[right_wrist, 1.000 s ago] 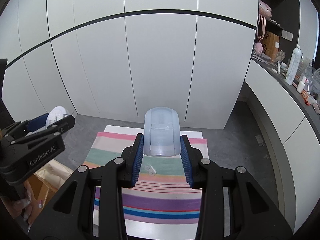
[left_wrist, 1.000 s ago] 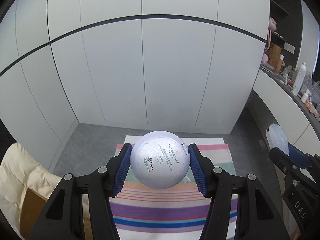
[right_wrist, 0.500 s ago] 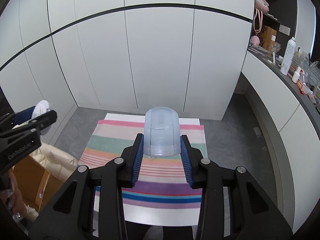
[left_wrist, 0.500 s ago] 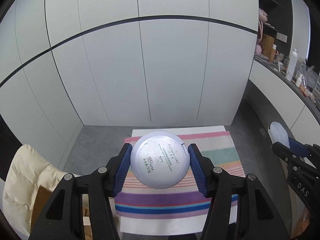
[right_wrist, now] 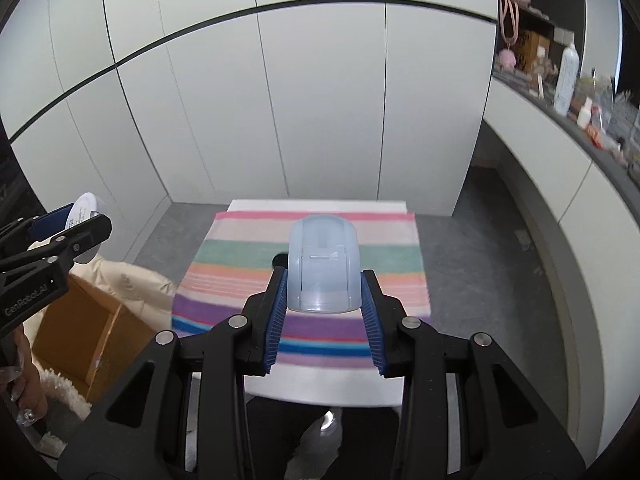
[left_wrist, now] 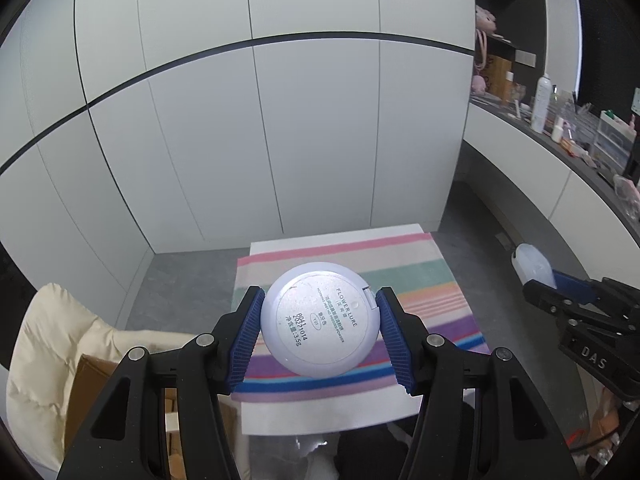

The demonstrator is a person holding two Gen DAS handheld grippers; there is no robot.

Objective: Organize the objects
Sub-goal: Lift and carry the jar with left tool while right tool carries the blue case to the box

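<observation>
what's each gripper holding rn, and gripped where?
Left gripper: round powder compact, fingers on opposite sides of its rim. Right gripper: translucent blue plastic case, fingers on its two side walls near the flat end.

— What is being shown below?
— A striped cloth [right_wrist: 312, 248] is being seen spread over a white table [right_wrist: 320, 392], on a grey floor [right_wrist: 472, 240].
— And behind?
— White cupboard doors [left_wrist: 320, 140] are being crossed by a dark line.
— To the side?
— A cardboard box [right_wrist: 80, 328] is being wrapped by a cream jacket [left_wrist: 52, 344]. A counter [left_wrist: 560, 148] is being crowded with small items, a white bottle [right_wrist: 566, 74] among them, and pink toys [right_wrist: 510, 60] are being kept on shelves.
</observation>
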